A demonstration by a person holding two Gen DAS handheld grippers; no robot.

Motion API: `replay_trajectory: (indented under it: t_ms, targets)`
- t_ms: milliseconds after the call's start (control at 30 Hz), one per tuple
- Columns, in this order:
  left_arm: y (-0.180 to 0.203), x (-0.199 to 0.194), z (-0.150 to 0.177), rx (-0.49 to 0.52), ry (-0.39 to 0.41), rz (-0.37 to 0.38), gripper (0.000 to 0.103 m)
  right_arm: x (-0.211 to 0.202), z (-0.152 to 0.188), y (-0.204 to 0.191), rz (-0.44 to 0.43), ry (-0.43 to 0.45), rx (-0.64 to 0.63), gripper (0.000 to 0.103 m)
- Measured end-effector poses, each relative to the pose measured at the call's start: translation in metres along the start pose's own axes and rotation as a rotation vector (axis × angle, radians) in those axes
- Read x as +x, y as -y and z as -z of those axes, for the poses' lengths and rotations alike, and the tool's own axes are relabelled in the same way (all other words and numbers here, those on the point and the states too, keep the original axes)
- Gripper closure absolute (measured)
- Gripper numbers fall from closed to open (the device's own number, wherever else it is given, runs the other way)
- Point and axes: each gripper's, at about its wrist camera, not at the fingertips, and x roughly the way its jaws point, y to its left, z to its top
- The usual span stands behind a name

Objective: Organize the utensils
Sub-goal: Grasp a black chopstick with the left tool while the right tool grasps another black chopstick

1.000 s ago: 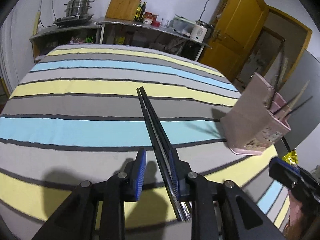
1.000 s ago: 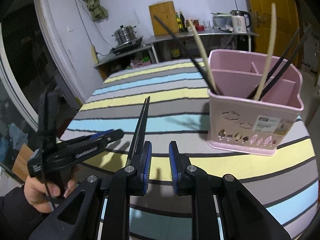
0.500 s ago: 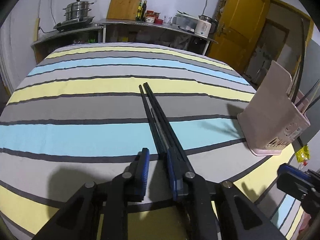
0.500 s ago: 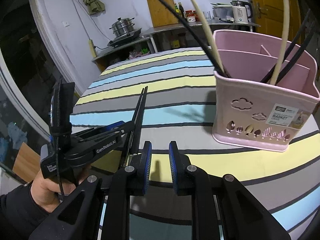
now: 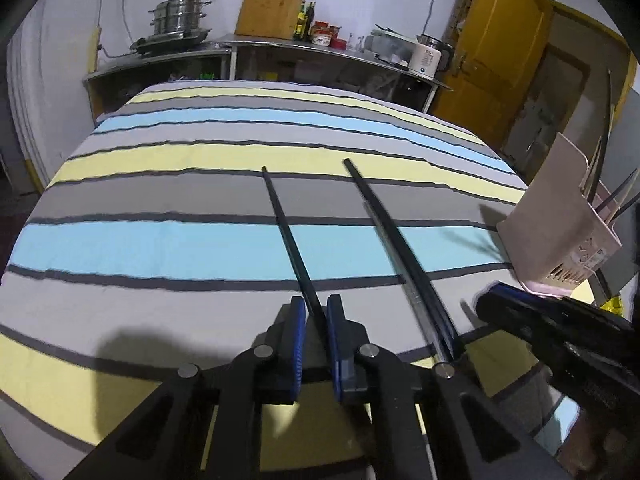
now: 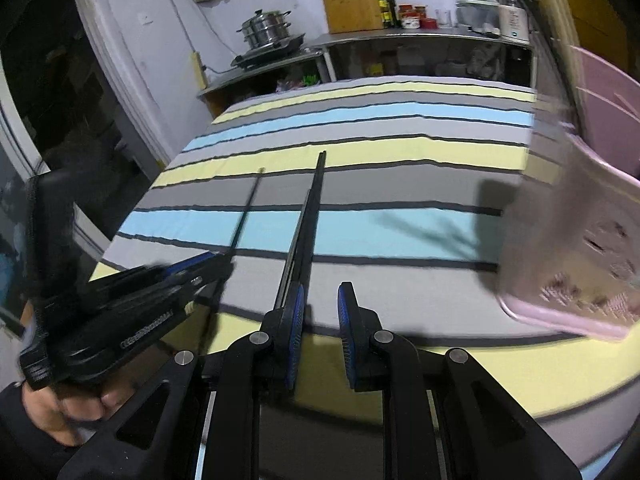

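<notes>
Here the largest thing is the desk (image 5: 160, 240), covered by a cloth striped in grey, yellow and blue. Behind it, at the far right, stands a yellow door (image 5: 500, 60). Along the far wall are a wooden board (image 5: 272, 4), a steel steamer pot (image 5: 180, 16) and a white kettle (image 5: 428, 56).

On the right side of the desk sits the pink basket (image 5: 560, 216), upright, with several dark and pale sticks standing in it and leaning right. In the right wrist view it is blurred.

The left hand-held gripper (image 5: 316, 304) hovers over the near edge of the desk, pointing down and toward the far side. Its jaws are closing, and its blue pads have the left chopstick (image 5: 288, 236) between them, pressed at its near end. That chopstick runs from the pads out over the blue and grey stripes toward the far side.

The right hand-held gripper (image 6: 322, 300) is near the left one, on its right. Its jaws stand apart with nothing between them. A hand (image 6: 60, 412) in a dark sleeve holds the left tool at the near left.

The right chopstick (image 5: 388, 232) is just right of the held one, well apart from the basket. Its near end passes just outside the left pad of the right hand-held gripper. Whether it lies flat on the cloth I cannot tell.
</notes>
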Motion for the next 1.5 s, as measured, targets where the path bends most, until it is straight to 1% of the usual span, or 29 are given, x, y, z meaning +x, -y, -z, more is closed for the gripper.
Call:
replay_trajectory:
  t_ms: [33, 167, 233, 500, 733, 933, 1067, 1267, 1333, 1400, 1467, 1500]
  targets:
    - [-0.002, -0.001, 0.0, -0.002, -0.006, -0.01, 0.09, 0.008, -0.003, -0.001, 0.002, -0.01, -0.002, 0.085]
    - [-0.014, -0.002, -0.002, -0.039, -0.024, 0.027, 0.09, 0.028, -0.012, -0.002, -0.006, -0.035, -0.005, 0.085]
    - [-0.015, 0.0, -0.004, -0.053, -0.028, 0.031, 0.09, 0.037, -0.014, -0.004, 0.004, -0.043, -0.019, 0.085]
    - [-0.013, 0.014, -0.019, -0.052, -0.024, 0.023, 0.09, 0.037, -0.017, 0.004, 0.03, -0.035, -0.016, 0.085]
    - [-0.014, 0.021, -0.027, -0.048, -0.021, 0.016, 0.09, 0.038, -0.019, -0.002, 0.064, -0.046, -0.025, 0.085]
    - [-0.016, 0.031, -0.037, -0.047, -0.018, 0.021, 0.09, 0.056, -0.036, -0.01, 0.08, -0.065, -0.086, 0.085]
    - [-0.016, 0.036, -0.041, -0.039, -0.01, 0.028, 0.09, 0.067, -0.048, -0.008, 0.082, -0.065, -0.085, 0.085]
    - [-0.011, 0.042, -0.046, -0.025, -0.004, 0.01, 0.09, 0.077, -0.057, -0.01, 0.095, -0.053, -0.107, 0.085]
    - [-0.008, 0.043, -0.047, -0.008, -0.007, -0.006, 0.09, 0.08, -0.06, -0.01, 0.106, -0.055, -0.109, 0.092]
    - [-0.005, 0.044, -0.049, 0.006, -0.01, -0.019, 0.091, 0.081, -0.062, -0.01, 0.114, -0.058, -0.111, 0.096]
    - [-0.007, 0.044, -0.051, -0.003, -0.014, -0.022, 0.095, 0.081, -0.064, -0.008, 0.107, -0.068, -0.099, 0.096]
    - [-0.009, 0.044, -0.052, -0.016, -0.018, -0.005, 0.096, 0.08, -0.064, -0.008, 0.101, -0.072, -0.095, 0.097]
